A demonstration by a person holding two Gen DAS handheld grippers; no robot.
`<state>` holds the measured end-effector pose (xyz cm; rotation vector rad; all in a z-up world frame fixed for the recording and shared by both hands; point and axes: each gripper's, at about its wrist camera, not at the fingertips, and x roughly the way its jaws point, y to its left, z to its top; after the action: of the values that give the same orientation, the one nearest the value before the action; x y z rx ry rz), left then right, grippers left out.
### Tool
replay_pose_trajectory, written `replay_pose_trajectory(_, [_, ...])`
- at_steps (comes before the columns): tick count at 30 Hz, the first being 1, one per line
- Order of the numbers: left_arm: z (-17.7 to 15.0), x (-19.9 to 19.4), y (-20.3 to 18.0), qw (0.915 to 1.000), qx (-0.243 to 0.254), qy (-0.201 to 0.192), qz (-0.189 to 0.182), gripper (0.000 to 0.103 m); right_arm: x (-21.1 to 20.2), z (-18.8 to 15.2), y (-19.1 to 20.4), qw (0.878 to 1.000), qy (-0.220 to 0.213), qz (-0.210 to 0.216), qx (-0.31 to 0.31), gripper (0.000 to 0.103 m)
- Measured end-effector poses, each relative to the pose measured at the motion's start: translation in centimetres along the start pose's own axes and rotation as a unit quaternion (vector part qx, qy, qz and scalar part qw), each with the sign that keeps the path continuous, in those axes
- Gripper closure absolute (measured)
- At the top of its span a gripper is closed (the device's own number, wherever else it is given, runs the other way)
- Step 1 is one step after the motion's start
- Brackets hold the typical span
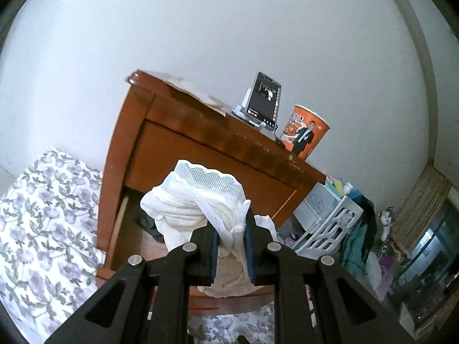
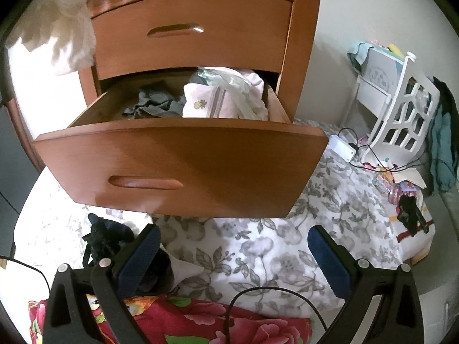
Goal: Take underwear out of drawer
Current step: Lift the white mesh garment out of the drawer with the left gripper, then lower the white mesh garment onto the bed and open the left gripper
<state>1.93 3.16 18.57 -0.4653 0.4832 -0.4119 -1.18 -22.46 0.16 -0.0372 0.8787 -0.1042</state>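
Underwear [image 1: 198, 200], white, part mesh with a scalloped edge, part soft crumpled cotton, is bunched up and pinched between the pads of the left gripper [image 1: 231, 249], which is clamped tight on it. The cloth billows above and ahead of the fingertips and hangs down below them, clear above the open drawer [image 1: 129, 229] beneath. The gripper tilts slightly downward toward the wooden nightstand [image 1: 200, 132] ahead. The right gripper [image 2: 233, 255] has its jaws spread wide, nothing between them, angled down over the floral bedsheet [image 2: 258, 246], with the open drawer's front just ahead.
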Motion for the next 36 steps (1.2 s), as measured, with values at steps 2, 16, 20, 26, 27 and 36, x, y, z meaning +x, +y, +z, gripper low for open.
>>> replay_pose_trajectory(2, [0.0, -0.9, 0.1, 1.0, 0.001, -0.003, 0.001, 0.087, -0.3, 0.0, 0.3, 1.0, -0.003, 0.0, -0.003, 0.0])
replay_pose_trajectory(16, [-1.2, -3.9, 1.7, 0.9996, -0.008, 0.018, 0.021, 0.087, -2.2, 0.0, 1.3, 1.0, -0.018, -0.001, -0.012, 0.0])
replay_pose_trajectory(20, [-2.1, -3.9, 2.4, 0.9986, -0.011, 0.04, 0.032, 0.087, -2.5, 0.0, 1.3, 1.0, -0.021, -0.002, -0.013, 0.0])
replay_pose_trajectory(26, [-3.8, -3.2, 3.6, 0.9951, -0.007, 0.085, 0.049, 0.087, -2.8, 0.0, 1.4, 1.0, -0.023, -0.002, -0.012, 0.0])
replay_pose_trajectory(27, [-4.1, -3.1, 3.8, 0.9943, -0.008, 0.092, 0.052, 0.087, -2.8, 0.0, 1.4, 1.0, -0.023, -0.003, -0.012, 0.0])
replay_pose_trajectory(36, [-6.5, -1.2, 5.0, 0.9874, -0.021, 0.143, 0.064, 0.087, -2.9, -0.1, 1.3, 1.0, -0.023, -0.002, -0.011, 0.0])
